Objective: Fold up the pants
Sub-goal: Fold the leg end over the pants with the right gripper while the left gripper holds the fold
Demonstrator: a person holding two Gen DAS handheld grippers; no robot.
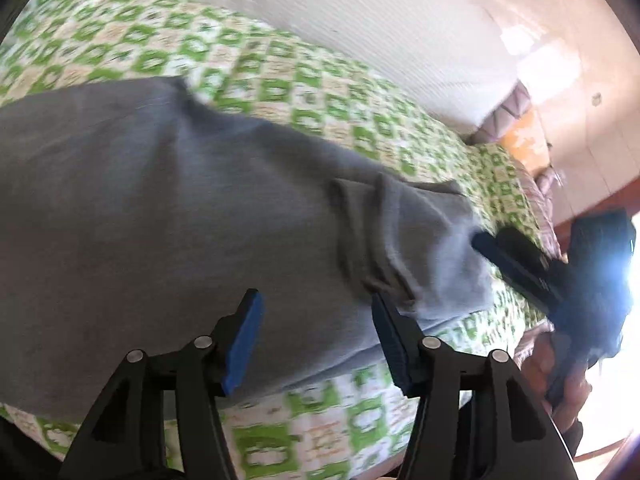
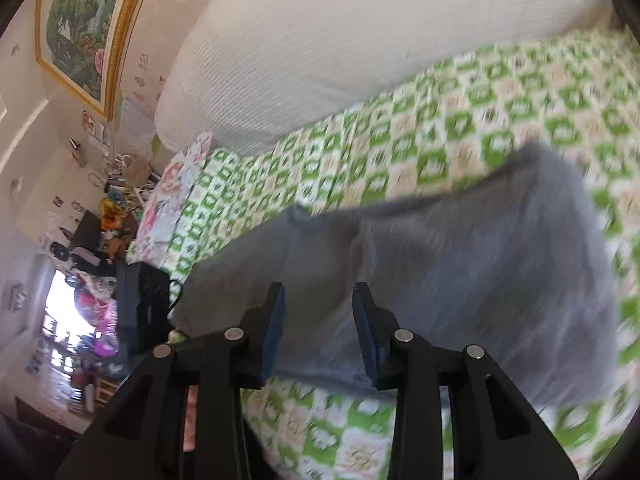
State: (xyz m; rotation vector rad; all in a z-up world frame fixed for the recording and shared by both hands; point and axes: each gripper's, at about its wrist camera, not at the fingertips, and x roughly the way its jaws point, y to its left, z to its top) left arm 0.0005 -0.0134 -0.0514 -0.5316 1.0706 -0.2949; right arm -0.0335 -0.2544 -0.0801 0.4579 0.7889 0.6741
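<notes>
Our left gripper (image 1: 316, 336) and right gripper (image 2: 319, 330) both hover with jaws apart, empty, over the grey pants (image 1: 168, 216) lying on the green bedspread (image 1: 280, 80); next, we should pinch both layers squarely.

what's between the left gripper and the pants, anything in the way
Nothing visible. The left gripper stands open right over the grey pants, which lie bare on the green bedspread. The right gripper sits at the far edge of the pants, off to the side, not in the path.
</notes>
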